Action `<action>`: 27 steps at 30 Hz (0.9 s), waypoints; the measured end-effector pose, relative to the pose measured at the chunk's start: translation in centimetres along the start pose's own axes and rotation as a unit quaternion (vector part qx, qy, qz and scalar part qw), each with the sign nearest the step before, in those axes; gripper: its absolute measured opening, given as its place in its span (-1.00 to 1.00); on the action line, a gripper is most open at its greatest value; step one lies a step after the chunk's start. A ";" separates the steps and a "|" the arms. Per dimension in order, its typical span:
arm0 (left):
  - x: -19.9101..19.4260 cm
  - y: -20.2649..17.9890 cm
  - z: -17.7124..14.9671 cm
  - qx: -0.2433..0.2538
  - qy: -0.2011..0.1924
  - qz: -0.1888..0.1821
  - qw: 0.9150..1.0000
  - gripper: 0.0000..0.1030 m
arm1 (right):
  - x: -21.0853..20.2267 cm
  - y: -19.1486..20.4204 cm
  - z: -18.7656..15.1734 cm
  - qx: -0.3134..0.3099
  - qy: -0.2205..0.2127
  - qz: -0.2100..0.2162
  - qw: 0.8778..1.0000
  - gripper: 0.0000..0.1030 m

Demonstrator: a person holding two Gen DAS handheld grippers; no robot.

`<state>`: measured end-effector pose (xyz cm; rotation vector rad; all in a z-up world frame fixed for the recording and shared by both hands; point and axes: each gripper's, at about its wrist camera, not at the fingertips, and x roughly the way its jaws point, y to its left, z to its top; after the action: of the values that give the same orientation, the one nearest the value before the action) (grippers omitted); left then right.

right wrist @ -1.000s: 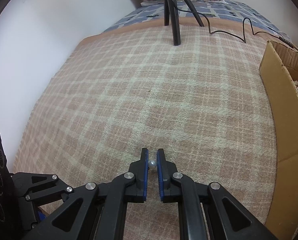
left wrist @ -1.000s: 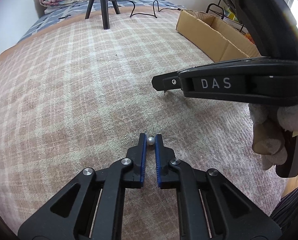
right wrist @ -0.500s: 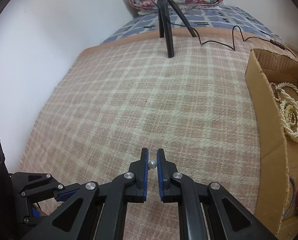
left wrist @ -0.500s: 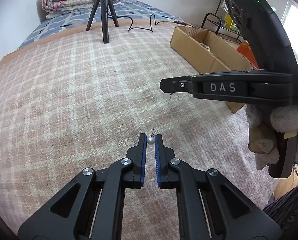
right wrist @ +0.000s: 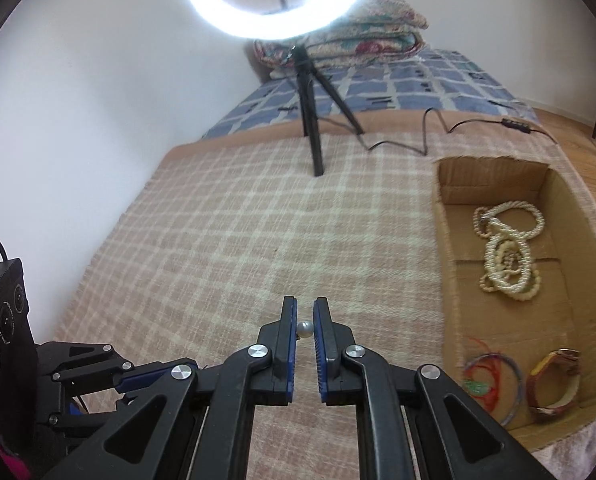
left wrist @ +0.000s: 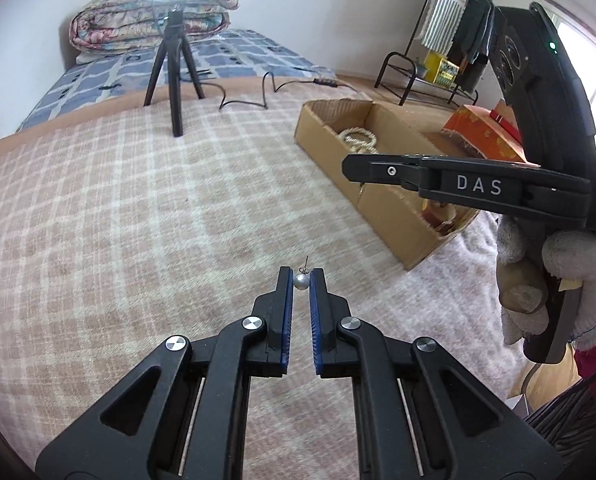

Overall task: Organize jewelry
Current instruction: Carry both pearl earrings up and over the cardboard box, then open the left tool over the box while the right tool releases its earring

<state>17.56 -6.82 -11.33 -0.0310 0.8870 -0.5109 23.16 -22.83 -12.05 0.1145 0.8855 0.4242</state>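
Note:
My left gripper (left wrist: pixel 301 276) is shut on a pearl earring (left wrist: pixel 301 281) with a thin hook, held above the plaid blanket (left wrist: pixel 138 216). My right gripper (right wrist: pixel 303 307) is shut on a second pearl earring (right wrist: pixel 305 329); it also shows in the left wrist view (left wrist: pixel 352 168), raised near the cardboard box (left wrist: pixel 382 204). The box (right wrist: pixel 444 240) lies to the right and holds a pearl necklace (right wrist: pixel 506 256), coloured bangles (right wrist: pixel 494 384) and a brown watch (right wrist: pixel 554 384).
A black tripod (right wrist: pixel 312 120) with a ring light (right wrist: pixel 276 8) stands at the far end of the blanket, its cable (right wrist: pixel 438 128) trailing right. A folded quilt (left wrist: pixel 150 24) lies behind. A clothes rack (left wrist: pixel 450 40) stands at the far right.
Both grippers have risen and tilted up with their earrings held. The box's inside and the ring light have come into view. The right gripper has moved toward the box.

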 end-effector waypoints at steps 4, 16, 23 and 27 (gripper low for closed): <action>0.0 -1.7 1.1 0.012 -0.010 -0.009 1.000 -0.88 | -2.2 -1.6 0.4 0.006 -0.022 -0.013 1.000 -0.88; 2.1 -6.4 4.1 0.038 -0.020 -0.039 0.998 -0.88 | -6.4 -7.3 0.7 0.027 -0.057 -0.050 0.997 -0.88; 4.4 -9.3 5.7 0.051 -0.021 -0.061 0.997 -0.88 | -6.8 -10.3 1.0 0.038 -0.062 -0.065 0.995 -0.88; 5.7 -10.7 6.6 0.054 -0.021 -0.073 0.996 -0.88 | -6.7 -12.1 1.7 0.048 -0.069 -0.072 0.994 -0.88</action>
<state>21.04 -19.92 -8.83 -0.0087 0.8179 -0.6907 24.47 -36.43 -9.35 0.1648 0.7725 0.2364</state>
